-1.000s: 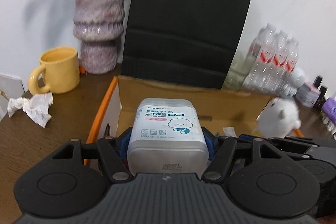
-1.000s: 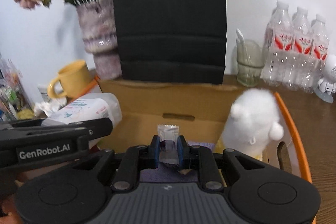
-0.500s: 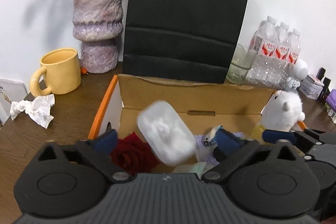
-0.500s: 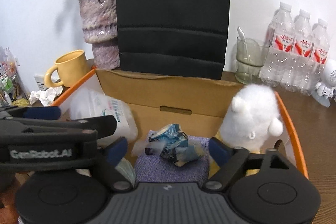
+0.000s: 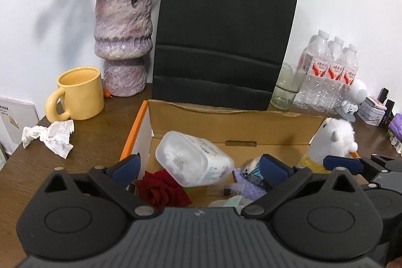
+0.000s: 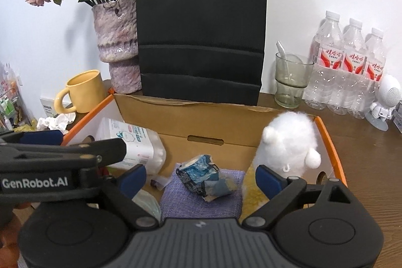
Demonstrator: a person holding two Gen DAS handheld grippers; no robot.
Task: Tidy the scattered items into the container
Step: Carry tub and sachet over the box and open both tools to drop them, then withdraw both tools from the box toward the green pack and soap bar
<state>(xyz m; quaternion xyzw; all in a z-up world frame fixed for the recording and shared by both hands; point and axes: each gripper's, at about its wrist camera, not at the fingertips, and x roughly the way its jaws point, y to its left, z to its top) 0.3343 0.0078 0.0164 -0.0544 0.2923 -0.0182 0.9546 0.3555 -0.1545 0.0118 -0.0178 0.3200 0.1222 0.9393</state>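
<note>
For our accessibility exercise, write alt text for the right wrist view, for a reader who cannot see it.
An open cardboard box on a wooden table holds a tub of cotton buds, a crumpled blue wrapper on a purple cloth and a white fluffy toy. The right hand-held gripper hangs over it, jaws opening and empty. Behind stand a black paper bag, a vase and a yellow mug.

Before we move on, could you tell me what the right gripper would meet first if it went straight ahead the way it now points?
Most likely the crumpled blue wrapper on the purple cloth inside the cardboard box; the right gripper, its jaws opening and empty, points down at it, though depth is uncertain.
</note>
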